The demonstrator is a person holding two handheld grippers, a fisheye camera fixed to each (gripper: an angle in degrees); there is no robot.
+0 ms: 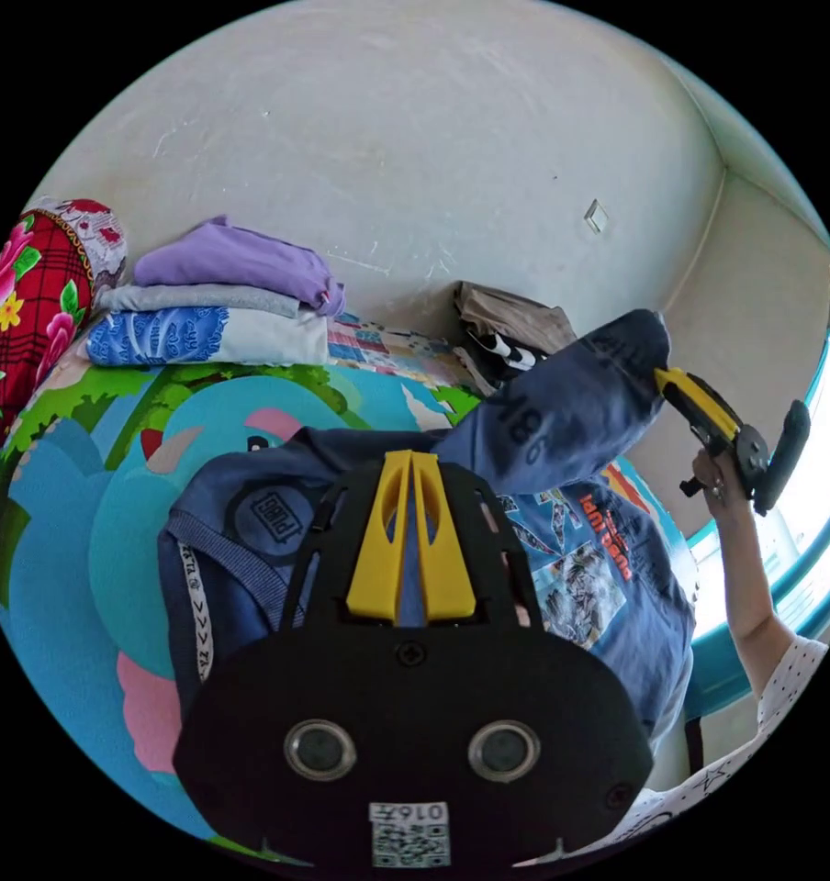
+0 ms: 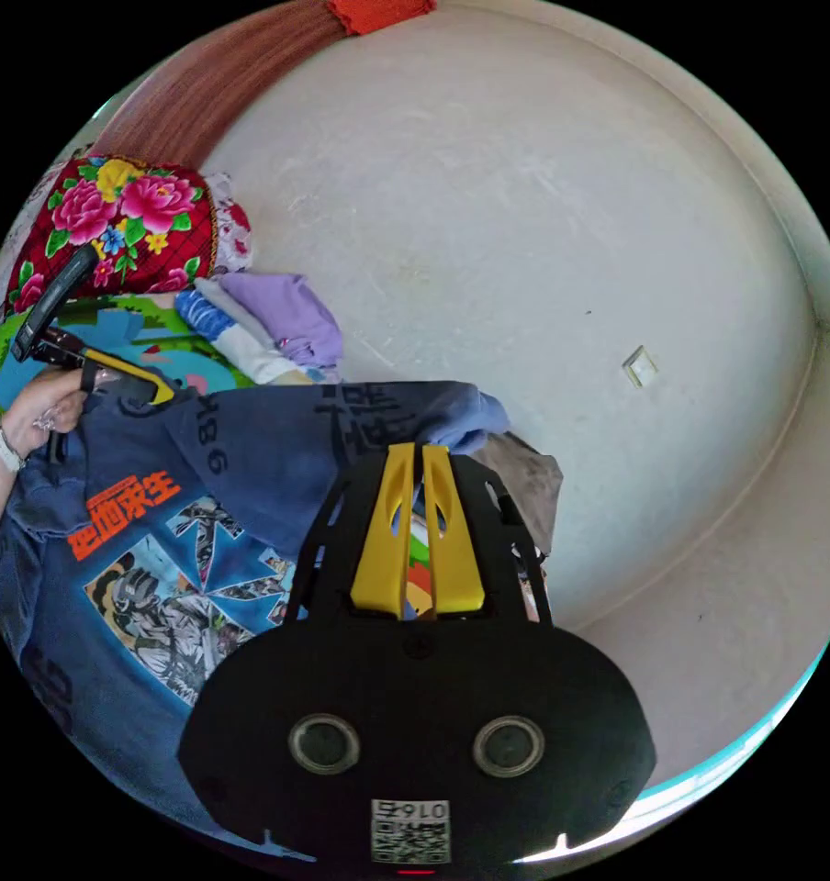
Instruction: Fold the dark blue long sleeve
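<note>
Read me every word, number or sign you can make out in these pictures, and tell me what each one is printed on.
"PUBG": round dark patch on the dark blue long-sleeved shirt, seen upside down.
"绝地求生": orange print on the shirt's front.
"86", perhaps more digits: raised sleeve, creased, so uncertain.
Dark characters near the sleeve's end: too creased to read.
White printed tape strip on the shirt: too small to read.

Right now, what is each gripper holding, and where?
Both hold the dark blue long sleeve: left gripper near the collar, right gripper on the lifted sleeve's end.
</note>
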